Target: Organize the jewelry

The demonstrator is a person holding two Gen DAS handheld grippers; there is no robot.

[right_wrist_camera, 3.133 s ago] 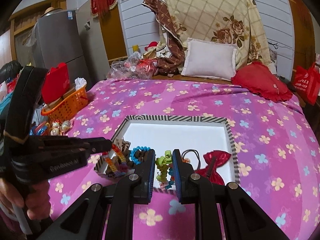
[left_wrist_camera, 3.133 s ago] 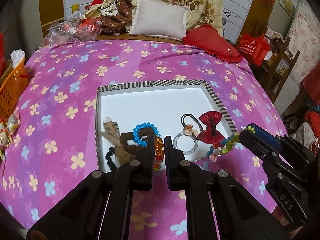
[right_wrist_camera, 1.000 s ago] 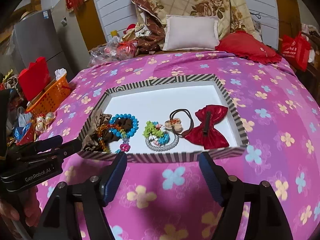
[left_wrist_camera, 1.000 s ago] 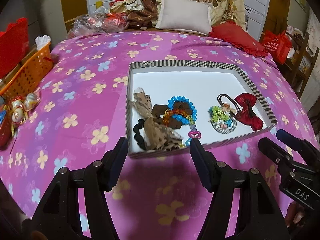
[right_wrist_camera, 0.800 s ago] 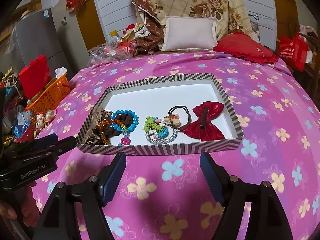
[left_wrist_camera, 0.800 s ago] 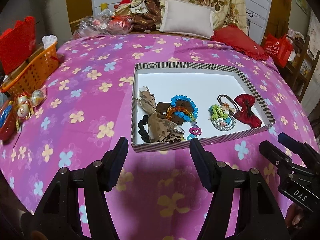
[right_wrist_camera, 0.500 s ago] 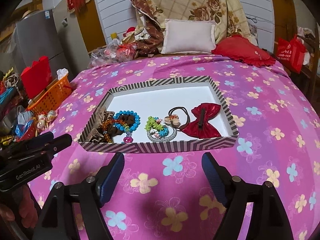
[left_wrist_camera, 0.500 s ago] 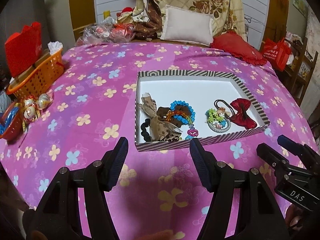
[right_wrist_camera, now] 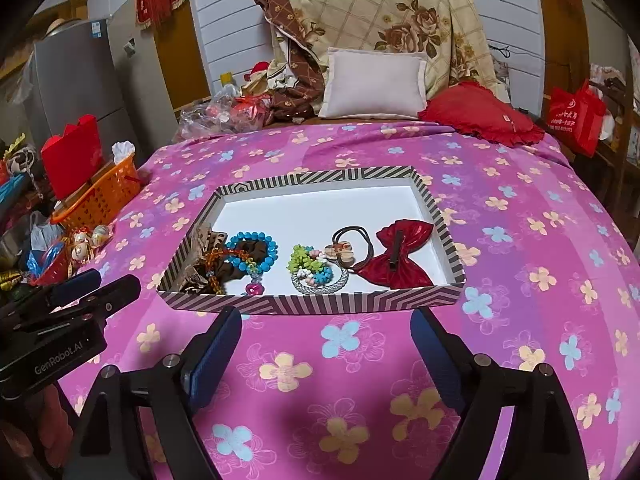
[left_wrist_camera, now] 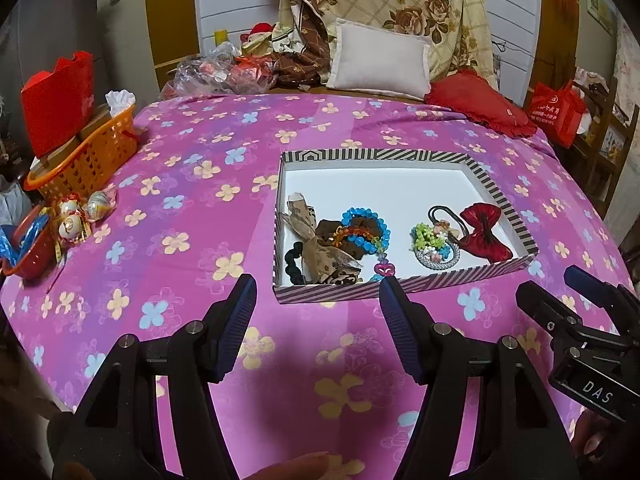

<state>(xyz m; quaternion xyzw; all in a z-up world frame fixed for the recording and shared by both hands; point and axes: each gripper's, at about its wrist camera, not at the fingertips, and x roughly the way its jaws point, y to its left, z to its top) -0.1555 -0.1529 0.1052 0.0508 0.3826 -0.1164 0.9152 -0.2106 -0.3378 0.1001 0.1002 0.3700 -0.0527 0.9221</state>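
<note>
Partly hidden behind box [right_wrist_camera: 312,303] wall: brown scrunchie [right_wrist_camera: 200,270]; left jaws apart, right jaws opening, both empty.

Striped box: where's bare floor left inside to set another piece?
The striped box is bare across its far half, up to the far wall. A narrow strip lies between the blue bead bracelet and the green bead cluster. The near half is crowded, from the left corner's pile to the red bow.
</note>
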